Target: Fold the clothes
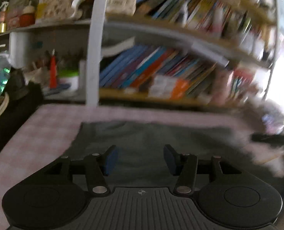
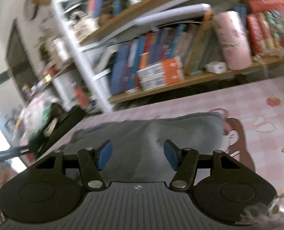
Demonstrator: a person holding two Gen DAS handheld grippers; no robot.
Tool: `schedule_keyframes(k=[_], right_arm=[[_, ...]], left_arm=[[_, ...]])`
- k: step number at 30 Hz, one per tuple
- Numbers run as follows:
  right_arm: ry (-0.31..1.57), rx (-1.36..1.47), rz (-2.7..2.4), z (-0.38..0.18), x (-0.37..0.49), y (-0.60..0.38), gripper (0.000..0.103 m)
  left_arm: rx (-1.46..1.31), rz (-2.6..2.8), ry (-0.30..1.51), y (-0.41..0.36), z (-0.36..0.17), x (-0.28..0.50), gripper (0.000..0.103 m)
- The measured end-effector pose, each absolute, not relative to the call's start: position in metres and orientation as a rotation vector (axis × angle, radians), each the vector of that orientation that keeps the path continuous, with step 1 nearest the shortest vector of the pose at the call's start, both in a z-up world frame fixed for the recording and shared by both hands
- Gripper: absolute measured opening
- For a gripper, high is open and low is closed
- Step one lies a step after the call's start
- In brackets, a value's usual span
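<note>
A dark grey garment [image 1: 142, 140] lies flat on a pink checked table cover [image 1: 36, 132]. My left gripper [image 1: 141, 158] hovers over its near part, open, with nothing between the blue pads. In the right wrist view the same grey garment [image 2: 161, 132] lies spread on the pink cover [image 2: 266, 115], its far edge looking folded over. My right gripper [image 2: 137, 156] hangs above it, open and empty. Both views are blurred by motion.
A bookshelf [image 1: 161, 72] packed with books stands just behind the table, with a white upright post [image 1: 94, 57]. Cluttered items and a dark object [image 1: 17, 92] sit at the table's left edge. A fluffy grey-pink thing [image 1: 266, 134] lies at the right.
</note>
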State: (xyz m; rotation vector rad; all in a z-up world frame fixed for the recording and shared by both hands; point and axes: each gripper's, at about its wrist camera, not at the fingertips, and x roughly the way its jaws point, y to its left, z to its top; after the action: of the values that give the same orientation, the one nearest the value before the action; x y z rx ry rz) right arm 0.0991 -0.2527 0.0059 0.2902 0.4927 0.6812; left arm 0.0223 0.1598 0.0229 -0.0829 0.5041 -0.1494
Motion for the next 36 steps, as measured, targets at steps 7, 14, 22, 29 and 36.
schedule_keyframes(k=[7, 14, 22, 29, 36], right_arm=[[0.48, 0.071, 0.847, 0.012, 0.031, -0.229, 0.053], [0.585, -0.145, 0.775, -0.011, 0.02, -0.205, 0.042], [0.563, -0.27, 0.514, -0.03, 0.062, -0.19, 0.056], [0.566, -0.25, 0.422, -0.036, 0.124, -0.185, 0.058], [0.61, -0.134, 0.346, -0.034, 0.142, -0.218, 0.058]], left_arm=[[0.039, -0.236, 0.676, 0.138, -0.006, 0.092, 0.008], [-0.082, -0.12, 0.711, 0.175, -0.022, 0.148, 0.003], [-0.136, 0.169, 0.649, 0.225, -0.027, 0.171, 0.003], [-0.233, 0.182, 0.574, 0.245, -0.019, 0.143, 0.005], [-0.167, 0.166, 0.475, 0.236, 0.01, 0.056, 0.025]])
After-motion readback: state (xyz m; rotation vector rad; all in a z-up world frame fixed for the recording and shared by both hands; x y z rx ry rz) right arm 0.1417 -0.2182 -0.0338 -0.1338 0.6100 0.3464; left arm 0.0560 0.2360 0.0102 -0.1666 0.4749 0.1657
